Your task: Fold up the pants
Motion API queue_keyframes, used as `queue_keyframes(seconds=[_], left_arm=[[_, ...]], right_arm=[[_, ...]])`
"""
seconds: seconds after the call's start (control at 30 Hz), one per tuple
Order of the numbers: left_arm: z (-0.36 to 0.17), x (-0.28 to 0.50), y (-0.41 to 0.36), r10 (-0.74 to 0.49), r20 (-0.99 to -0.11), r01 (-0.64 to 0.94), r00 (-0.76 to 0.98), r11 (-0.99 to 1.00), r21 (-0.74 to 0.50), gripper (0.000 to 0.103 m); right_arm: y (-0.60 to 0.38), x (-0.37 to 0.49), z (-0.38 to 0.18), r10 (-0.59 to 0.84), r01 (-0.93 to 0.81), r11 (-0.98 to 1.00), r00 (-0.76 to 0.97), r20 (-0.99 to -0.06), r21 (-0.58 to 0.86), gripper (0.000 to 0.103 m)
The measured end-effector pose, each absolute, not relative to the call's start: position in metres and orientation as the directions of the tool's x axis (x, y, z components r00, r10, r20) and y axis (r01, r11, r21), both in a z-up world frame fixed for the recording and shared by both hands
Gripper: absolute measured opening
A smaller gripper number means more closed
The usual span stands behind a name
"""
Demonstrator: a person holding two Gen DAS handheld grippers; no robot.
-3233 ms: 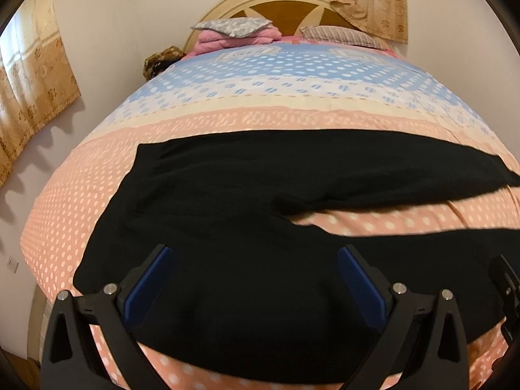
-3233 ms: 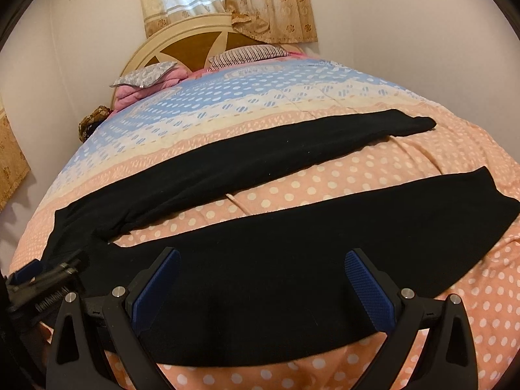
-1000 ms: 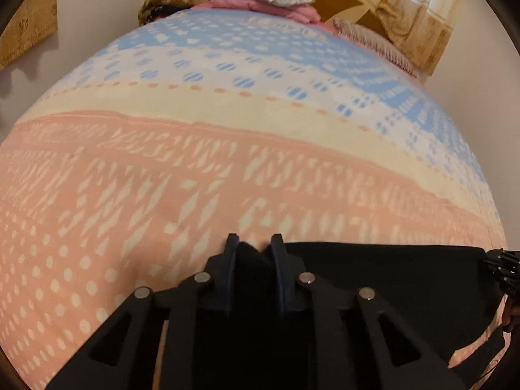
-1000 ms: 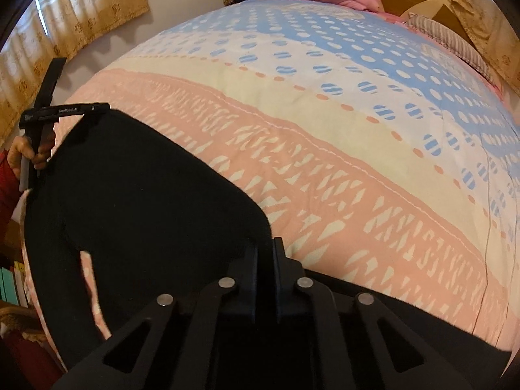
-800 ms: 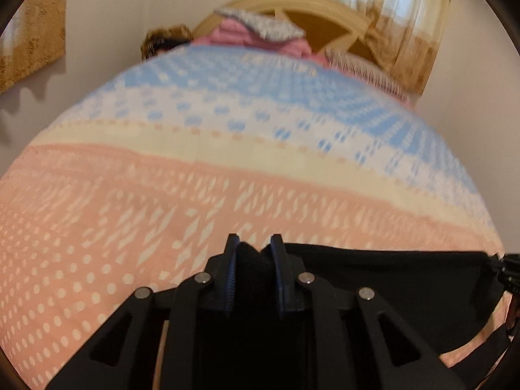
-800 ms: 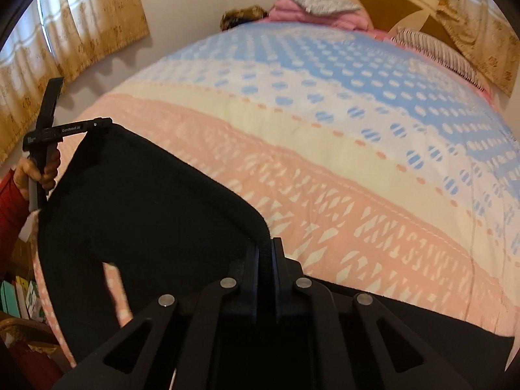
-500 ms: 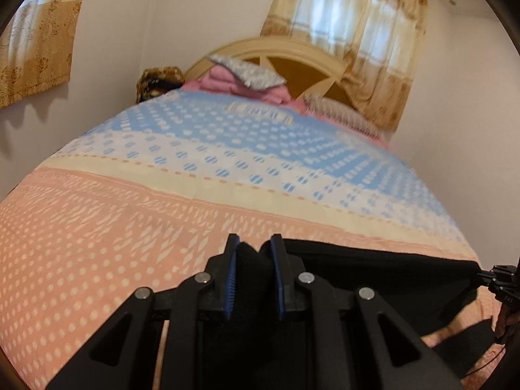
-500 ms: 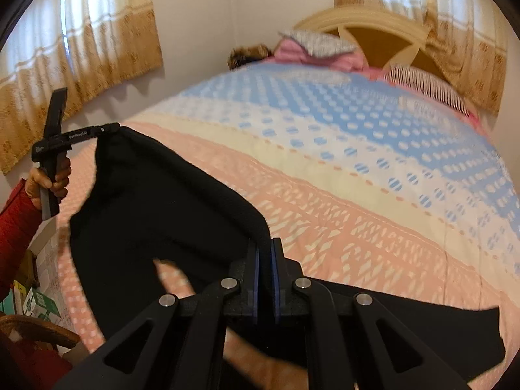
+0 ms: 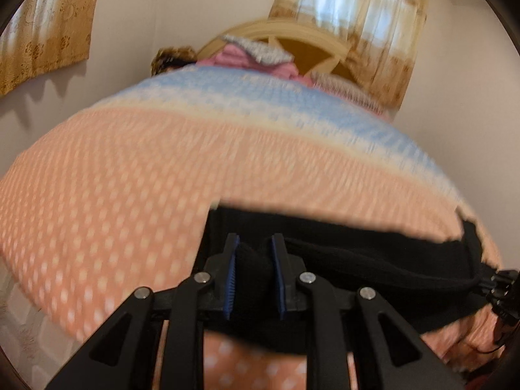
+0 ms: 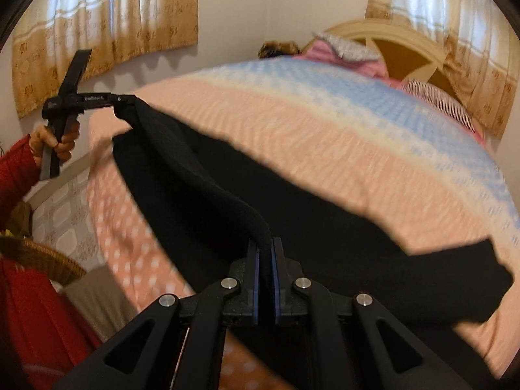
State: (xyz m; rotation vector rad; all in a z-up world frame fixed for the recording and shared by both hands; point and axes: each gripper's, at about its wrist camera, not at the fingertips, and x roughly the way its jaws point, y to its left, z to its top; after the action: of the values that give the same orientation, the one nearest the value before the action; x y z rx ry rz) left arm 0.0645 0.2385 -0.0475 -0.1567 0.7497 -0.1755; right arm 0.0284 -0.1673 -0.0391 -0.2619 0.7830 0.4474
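The black pants [image 10: 260,178] hang stretched between both grippers above the pink spotted bed cover [image 10: 325,123], their lower part draped on the bed. My right gripper [image 10: 265,243] is shut on a thick edge of the cloth. My left gripper [image 9: 255,240] has a bunch of the black pants [image 9: 373,260] between its blue pads; its jaws are opening slightly, and the cloth still hangs from them. In the right wrist view the left gripper [image 10: 125,104] is at the upper left, held by a hand [image 10: 61,139] in a red sleeve. The right gripper [image 9: 500,289] shows at the left wrist view's right edge.
The bed fills both views, with pillows [image 10: 344,48] and a wooden headboard [image 10: 406,48] at its far end. Curtains [image 10: 107,26] hang on the walls. A wicker basket [image 10: 39,260] and tiled floor [image 10: 65,214] lie left of the bed's near corner.
Both grippers have pulled back toward the near side of the bed, carrying the pants. More of the bed and room now shows beyond them. The left jaws stand a little wider.
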Motion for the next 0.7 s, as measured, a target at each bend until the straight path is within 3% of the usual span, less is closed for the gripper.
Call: queue_keyframes(seconds=[0.13,0.23,0.3,0.37,0.47,0.6,0.7], left_arm=[[-0.069,0.055,0.243,-0.17,-0.702,0.076,0.692,0.984,-0.163,0.035],[-0.066,0.05,0.248,-0.14,-0.691,0.049,0.709,0.988,-0.15,0.05],[-0.063,0.05,0.253,-0.116,-0.686,0.027,0.718,0.99,-0.139,0.067],[-0.063,0.052,0.257,-0.097,-0.693,0.005,0.714,0.991,-0.133,0.074],[-0.057,0.051,0.262,-0.082,-0.697,-0.004,0.713,0.993,-0.12,0.075],[-0.048,0.044,0.268,0.057,-0.68,-0.062,0.731,0.998,0.017,0.075],[-0.044,0.044,0.281,0.065,-0.703,-0.102,0.709,0.995,-0.012,0.074]], right_arm=[[-0.156,0.011,-0.071,0.238,-0.473,0.874,0.615,-0.751,-0.111,0.006],[-0.15,0.005,-0.078,0.208,-0.467,0.871,0.633,-0.746,-0.153,0.006],[-0.146,0.003,-0.079,0.187,-0.469,0.862,0.647,-0.739,-0.193,0.006],[-0.143,0.0,-0.081,0.173,-0.475,0.852,0.653,-0.738,-0.221,0.006],[-0.142,-0.001,-0.081,0.169,-0.477,0.849,0.652,-0.74,-0.226,0.006],[-0.141,-0.007,-0.076,0.191,-0.482,0.854,0.641,-0.744,-0.197,0.006],[-0.136,-0.007,-0.08,0.193,-0.498,0.844,0.627,-0.755,-0.199,0.006]])
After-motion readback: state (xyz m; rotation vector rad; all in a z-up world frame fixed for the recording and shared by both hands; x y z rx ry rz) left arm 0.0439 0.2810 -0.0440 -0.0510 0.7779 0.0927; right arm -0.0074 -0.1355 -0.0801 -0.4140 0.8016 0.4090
